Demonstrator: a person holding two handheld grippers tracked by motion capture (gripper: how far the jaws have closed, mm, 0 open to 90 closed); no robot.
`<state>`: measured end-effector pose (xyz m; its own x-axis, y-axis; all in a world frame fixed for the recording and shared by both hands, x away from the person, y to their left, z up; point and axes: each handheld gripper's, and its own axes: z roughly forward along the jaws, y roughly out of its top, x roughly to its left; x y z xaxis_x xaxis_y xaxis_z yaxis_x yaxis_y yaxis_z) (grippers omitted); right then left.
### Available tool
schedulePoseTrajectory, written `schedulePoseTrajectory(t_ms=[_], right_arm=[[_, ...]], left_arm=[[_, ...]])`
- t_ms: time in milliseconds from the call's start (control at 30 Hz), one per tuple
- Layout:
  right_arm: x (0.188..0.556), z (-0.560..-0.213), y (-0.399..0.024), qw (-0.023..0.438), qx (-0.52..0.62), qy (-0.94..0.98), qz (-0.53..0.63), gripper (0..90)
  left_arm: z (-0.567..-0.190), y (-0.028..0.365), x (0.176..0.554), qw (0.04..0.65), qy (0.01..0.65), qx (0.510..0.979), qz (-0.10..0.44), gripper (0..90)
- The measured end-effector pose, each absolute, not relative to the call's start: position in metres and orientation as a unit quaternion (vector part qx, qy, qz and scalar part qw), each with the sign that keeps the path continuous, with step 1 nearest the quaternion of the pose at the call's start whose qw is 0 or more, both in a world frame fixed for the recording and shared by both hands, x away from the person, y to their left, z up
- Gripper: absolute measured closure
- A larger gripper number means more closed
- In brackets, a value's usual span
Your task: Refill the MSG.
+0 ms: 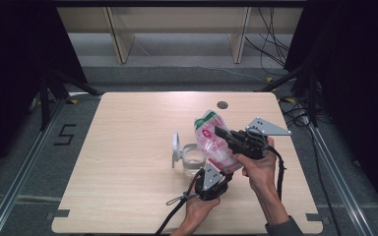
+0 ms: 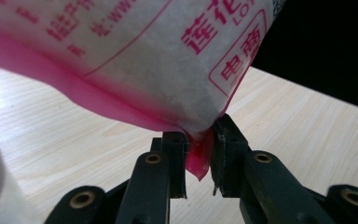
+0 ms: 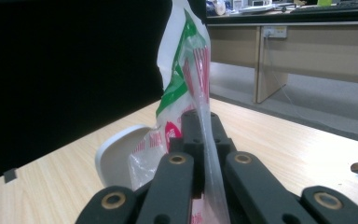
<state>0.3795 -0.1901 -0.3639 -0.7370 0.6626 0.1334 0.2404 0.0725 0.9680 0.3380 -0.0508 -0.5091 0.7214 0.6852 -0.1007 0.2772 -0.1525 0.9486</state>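
- The pink-and-white plastic bag (image 1: 215,141) is held above the table (image 1: 128,167), tilted, just beside a clear glass jar (image 1: 193,160) with its white lid (image 1: 176,147).
- Its lower pink corner (image 2: 198,156) lies between the left gripper (image 2: 199,161) jaws, which pinch it.
- Its upper edge is clamped flat in the closed right gripper (image 3: 204,135).

even, soft overhead light on the table (image 1: 128,162), dark surroundings, close foreground blur in both gripper views

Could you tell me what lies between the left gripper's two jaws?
The bag's pink bottom corner, pinched between the left gripper's jaws in the left gripper view.
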Motion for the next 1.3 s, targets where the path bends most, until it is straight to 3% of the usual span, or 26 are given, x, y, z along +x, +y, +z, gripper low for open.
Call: schedulePoseTrajectory(t_ms=[467,733,1300], right_arm=[[0.387,-0.362,-0.173,0.168,0.32,0.72,0.593,90.0],[0.391,-0.362,-0.164,0.191,0.302,0.735,0.576,90.0],[0.394,-0.364,-0.153,0.196,0.299,0.747,0.56,90.0]], left_arm=[[-0.509,-0.056,0.339,0.585,0.339,0.714,0.183,76.9],[-0.506,-0.061,0.342,0.586,0.333,0.716,0.179,76.8],[-0.506,-0.068,0.347,0.613,0.337,0.695,0.163,76.9]])
